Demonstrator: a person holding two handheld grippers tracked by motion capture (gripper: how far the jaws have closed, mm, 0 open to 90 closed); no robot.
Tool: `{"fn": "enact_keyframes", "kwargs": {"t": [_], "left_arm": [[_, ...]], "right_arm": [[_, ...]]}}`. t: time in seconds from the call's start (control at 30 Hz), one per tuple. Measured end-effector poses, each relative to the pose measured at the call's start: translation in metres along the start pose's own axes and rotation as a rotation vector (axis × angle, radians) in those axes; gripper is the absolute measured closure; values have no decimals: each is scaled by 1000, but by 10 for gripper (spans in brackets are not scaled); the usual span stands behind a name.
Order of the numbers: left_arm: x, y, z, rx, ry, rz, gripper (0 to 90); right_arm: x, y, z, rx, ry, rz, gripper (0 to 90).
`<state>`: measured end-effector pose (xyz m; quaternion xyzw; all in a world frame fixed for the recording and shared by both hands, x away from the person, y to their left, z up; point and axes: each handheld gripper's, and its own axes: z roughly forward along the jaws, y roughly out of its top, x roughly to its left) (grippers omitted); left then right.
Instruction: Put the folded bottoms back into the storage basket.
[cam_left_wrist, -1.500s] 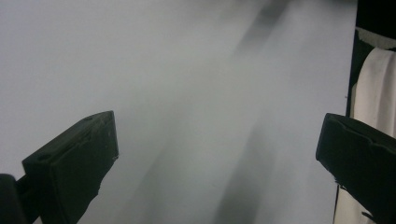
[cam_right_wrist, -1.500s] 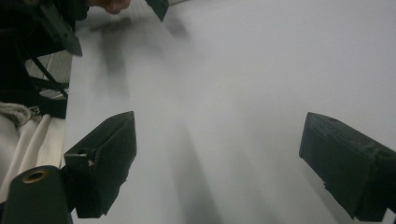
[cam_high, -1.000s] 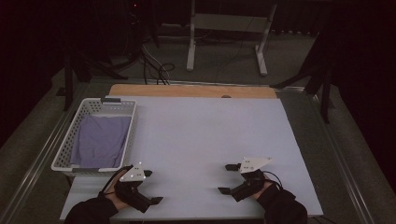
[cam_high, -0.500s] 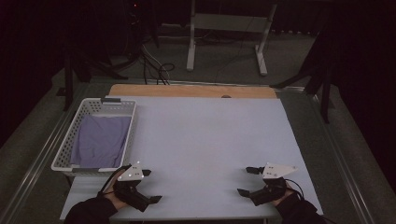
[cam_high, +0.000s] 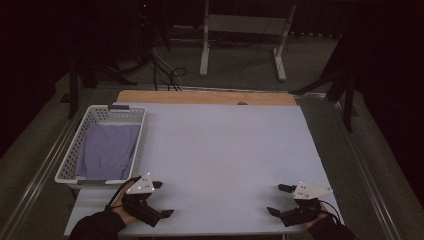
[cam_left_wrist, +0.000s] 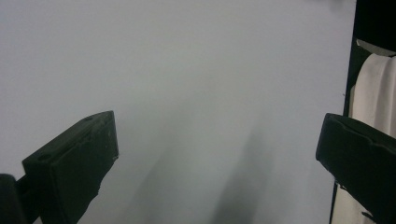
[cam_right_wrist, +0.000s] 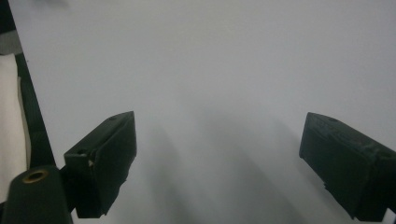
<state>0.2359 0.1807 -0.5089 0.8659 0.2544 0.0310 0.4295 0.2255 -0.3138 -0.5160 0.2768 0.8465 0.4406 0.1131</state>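
Near edge, lower left of the high view: left gripper (cam_high: 161, 199) is held low over the white table (cam_high: 225, 150), jaws spread wide, nothing between them; the hand is tucked in at the bottom edge. Lower right: right gripper (cam_high: 277, 198) is likewise held low, jaws wide and empty, pointing toward the frame's left. In both gripper views bare tabletop is seen between the jaws.

Farther back, at mid left: a white basket (cam_high: 67, 165) with a purple cloth (cam_high: 107, 150) lying folded inside, just beyond the left gripper.

Risks, as judged: the basket's near rim could be struck on a low reach; the light basket could be dragged or tipped if the cloth snags; only one layer might be pinched, so the fold would be lost.
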Motion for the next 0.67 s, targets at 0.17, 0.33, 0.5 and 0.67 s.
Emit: {"fn": "enact_keyframes", "kwargs": {"t": [0.17,0.33,0.5,0.67], "left_arm": [[1,0,0,-9,-2,-6,1],[2,-2,2,-8,-4,-13,1],[2,-2,1,-14,0,-11,1],[1,-2,1,-14,-2,-13,2]], "right_arm": [[-3,0,1,-10,-7,28,111],[-4,2,5,-8,-1,31,115],[-4,2,4,-22,-2,28,116],[-3,3,2,-32,-13,17,129]]}}
